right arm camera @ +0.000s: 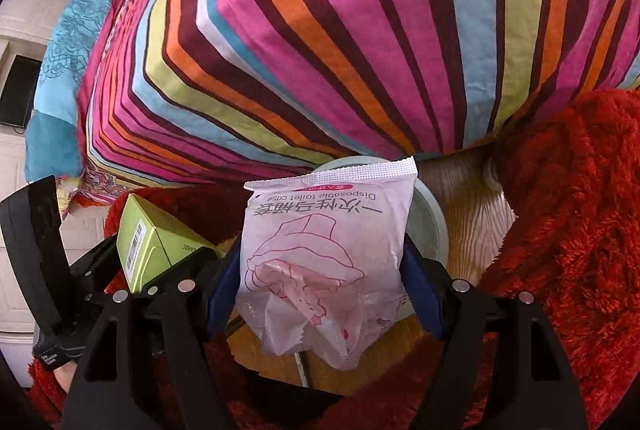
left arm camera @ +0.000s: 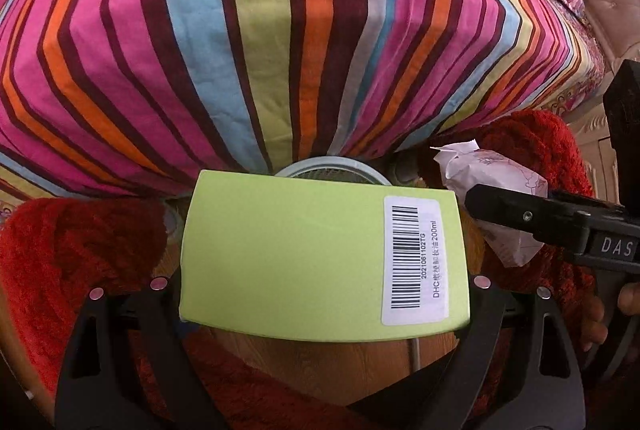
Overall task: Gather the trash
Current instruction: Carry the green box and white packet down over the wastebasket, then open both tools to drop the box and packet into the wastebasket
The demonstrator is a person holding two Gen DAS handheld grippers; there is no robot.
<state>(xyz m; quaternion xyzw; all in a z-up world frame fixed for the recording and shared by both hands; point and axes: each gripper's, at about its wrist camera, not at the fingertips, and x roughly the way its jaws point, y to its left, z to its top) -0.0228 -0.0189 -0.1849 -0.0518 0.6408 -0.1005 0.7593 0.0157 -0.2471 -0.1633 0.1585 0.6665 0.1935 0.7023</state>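
Note:
My left gripper [left arm camera: 324, 282] is shut on a light green carton [left arm camera: 320, 254] with a barcode label, held above the floor. The carton also shows in the right wrist view [right arm camera: 148, 250], at the left. My right gripper [right arm camera: 324, 286] is shut on a pale pink plastic packet [right arm camera: 324, 270] printed "Disposable toilet case". In the left wrist view the packet [left arm camera: 496, 186] and the right gripper's finger [left arm camera: 532, 218] sit just right of the carton. A round pale bin rim [left arm camera: 332, 170] lies just beyond the carton, at the foot of the bed; it also shows behind the packet [right arm camera: 432, 226].
A bed with a bright striped cover [left arm camera: 280, 30] fills the space ahead. A red shaggy rug [right arm camera: 568, 222] lies on the wooden floor [left arm camera: 312, 362] on both sides. White furniture [right arm camera: 24, 30] stands at the far left.

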